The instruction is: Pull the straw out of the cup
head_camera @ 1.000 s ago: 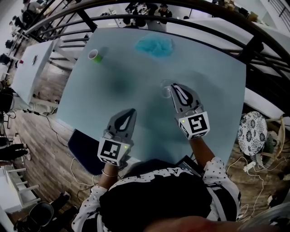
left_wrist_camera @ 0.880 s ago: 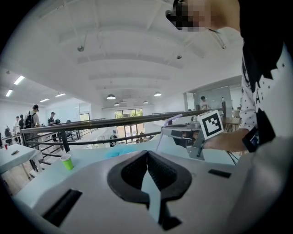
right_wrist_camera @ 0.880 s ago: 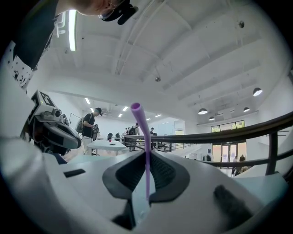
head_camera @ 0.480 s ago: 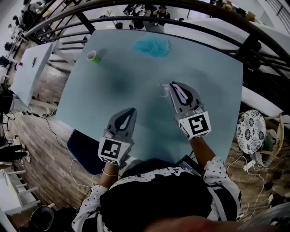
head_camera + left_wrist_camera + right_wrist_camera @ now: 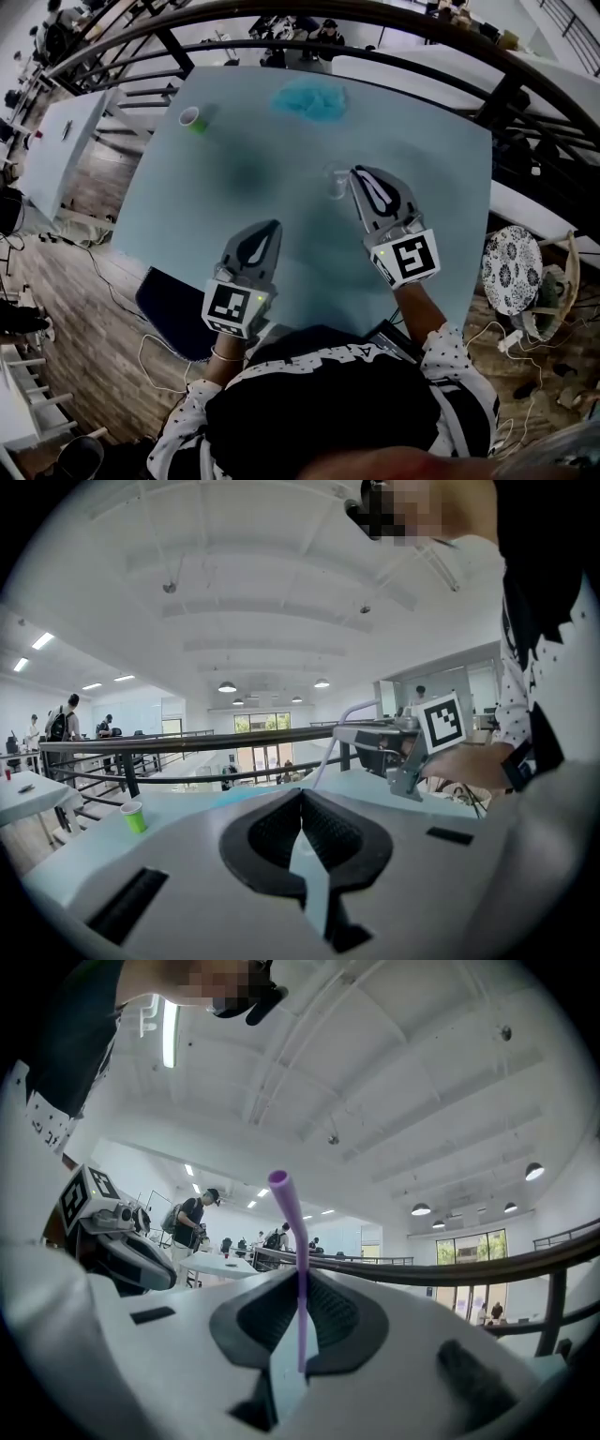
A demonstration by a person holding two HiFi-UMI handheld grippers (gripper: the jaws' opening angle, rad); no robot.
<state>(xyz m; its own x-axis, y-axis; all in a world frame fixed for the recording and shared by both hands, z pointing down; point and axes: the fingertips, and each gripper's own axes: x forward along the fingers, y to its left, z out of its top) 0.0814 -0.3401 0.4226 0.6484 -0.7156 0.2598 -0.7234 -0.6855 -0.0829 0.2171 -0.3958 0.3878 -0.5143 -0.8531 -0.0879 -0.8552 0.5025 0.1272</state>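
**Head view:** A person is standing over a pale blue worktop and holding both grippers above it. The left gripper is hovering at 6 o'clock. The right gripper is reaching toward the centre. A clear cup is sitting just beside the right gripper's tip, at its 9 o'clock. A green cup is standing at 11 o'clock and a blue cloth is lying at 12 o'clock.

**Left gripper view:** The left gripper is keeping its fingers pressed together with nothing between them. At 2 o'clock, a pale straw is curving up beside the right gripper. The green cup is showing at 9 o'clock.

**Right gripper view:** The right gripper is pinching a purple straw between its fingers, and the straw's open end is pointing up toward 12 o'clock. No view is showing whether its lower end is inside the cup.
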